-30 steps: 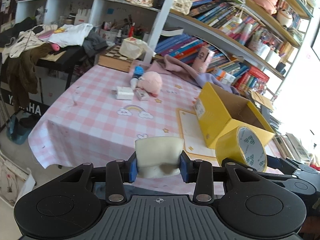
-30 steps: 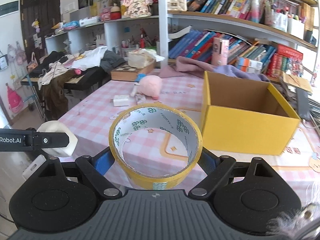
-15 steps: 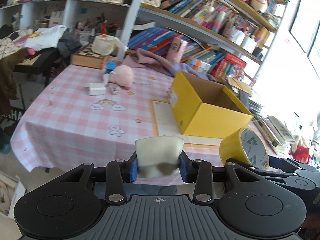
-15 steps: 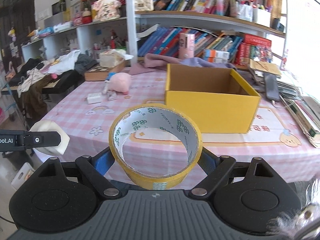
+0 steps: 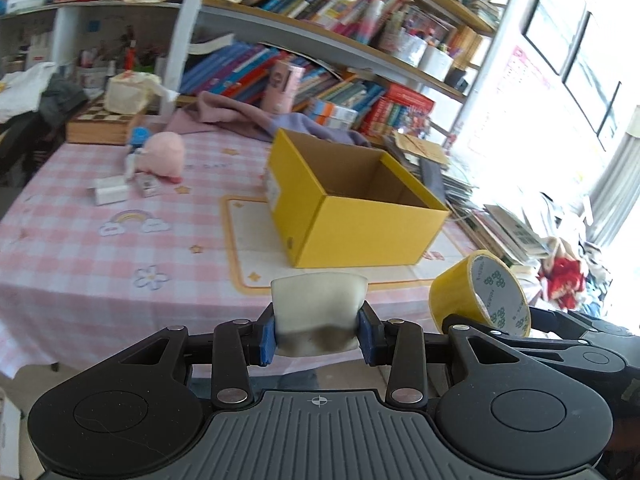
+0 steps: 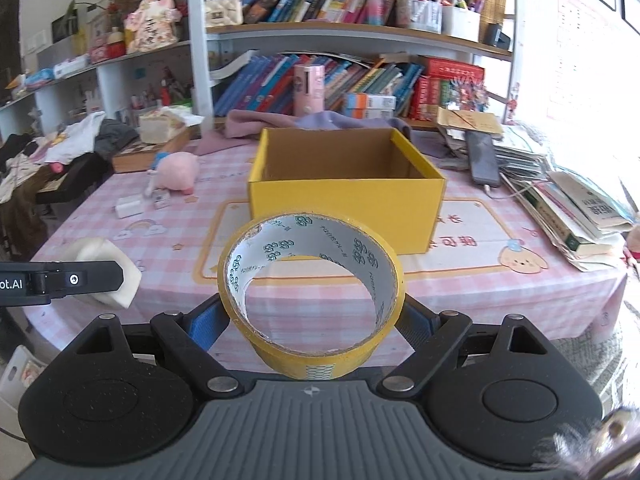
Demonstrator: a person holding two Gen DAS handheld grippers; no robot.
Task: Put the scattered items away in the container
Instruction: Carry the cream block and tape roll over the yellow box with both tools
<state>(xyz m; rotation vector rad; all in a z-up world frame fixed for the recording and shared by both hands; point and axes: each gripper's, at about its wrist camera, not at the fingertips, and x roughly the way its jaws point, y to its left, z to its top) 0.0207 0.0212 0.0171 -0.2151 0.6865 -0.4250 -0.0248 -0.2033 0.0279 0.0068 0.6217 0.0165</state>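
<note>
My left gripper (image 5: 318, 338) is shut on a squashed white foam block (image 5: 318, 312), held before the table's near edge. In the right wrist view that foam block (image 6: 106, 268) shows at the left behind the left gripper's finger. My right gripper (image 6: 310, 322) is shut on a roll of yellow tape (image 6: 312, 292), gripped across its width; the tape roll (image 5: 480, 294) also shows at the right of the left wrist view. The open yellow cardboard box (image 6: 346, 190) stands empty on the pink checked table, straight beyond the tape. The yellow box (image 5: 352, 204) lies ahead and right of the foam.
A pink plush toy (image 6: 178, 170), a white adapter (image 6: 130, 206) and a small box (image 6: 162, 200) lie at the table's far left. A stack of books and a phone (image 6: 482, 158) fill the right side. Bookshelves (image 6: 360, 28) rise behind the table.
Both grippers swung across the room with their loads; the yellow box now sits nearer the middle of both views. Both grips stay the same.
</note>
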